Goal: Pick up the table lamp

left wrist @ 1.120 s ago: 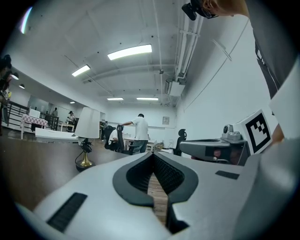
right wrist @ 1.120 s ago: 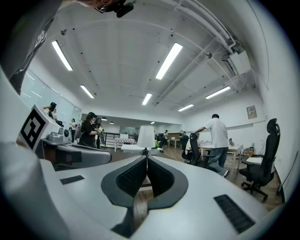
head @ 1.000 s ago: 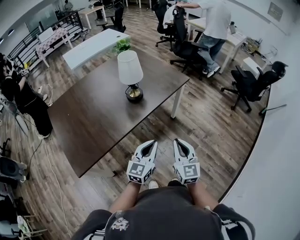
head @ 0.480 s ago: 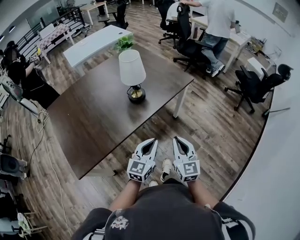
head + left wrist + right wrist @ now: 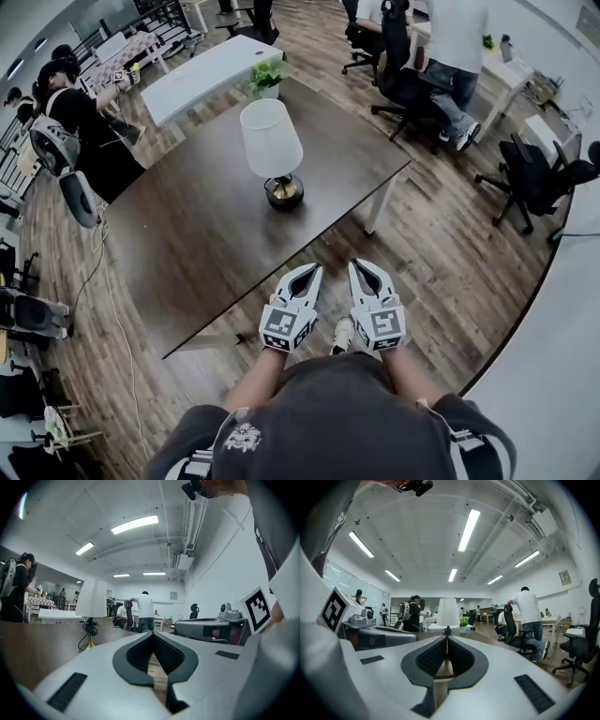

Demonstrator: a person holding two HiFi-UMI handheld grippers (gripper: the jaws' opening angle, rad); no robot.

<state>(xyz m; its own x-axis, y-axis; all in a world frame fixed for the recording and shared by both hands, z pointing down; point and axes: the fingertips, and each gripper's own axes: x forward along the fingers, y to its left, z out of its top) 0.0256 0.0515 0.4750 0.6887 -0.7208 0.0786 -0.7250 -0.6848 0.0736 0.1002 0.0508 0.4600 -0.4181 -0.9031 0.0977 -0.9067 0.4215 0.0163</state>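
White-shaded lamp (image 5: 273, 150) looks top-heavy; with our left gripper (image 5: 308, 271) and right gripper (image 5: 362, 266) both closed and empty, we might topple it.

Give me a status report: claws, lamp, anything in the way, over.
Left claw and right claw both shut, empty, near the table edge. Table lamp upright mid-table, untouched. Nothing seen in the way.

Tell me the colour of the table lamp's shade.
The lamp shade is plain white, seen best in the head view.
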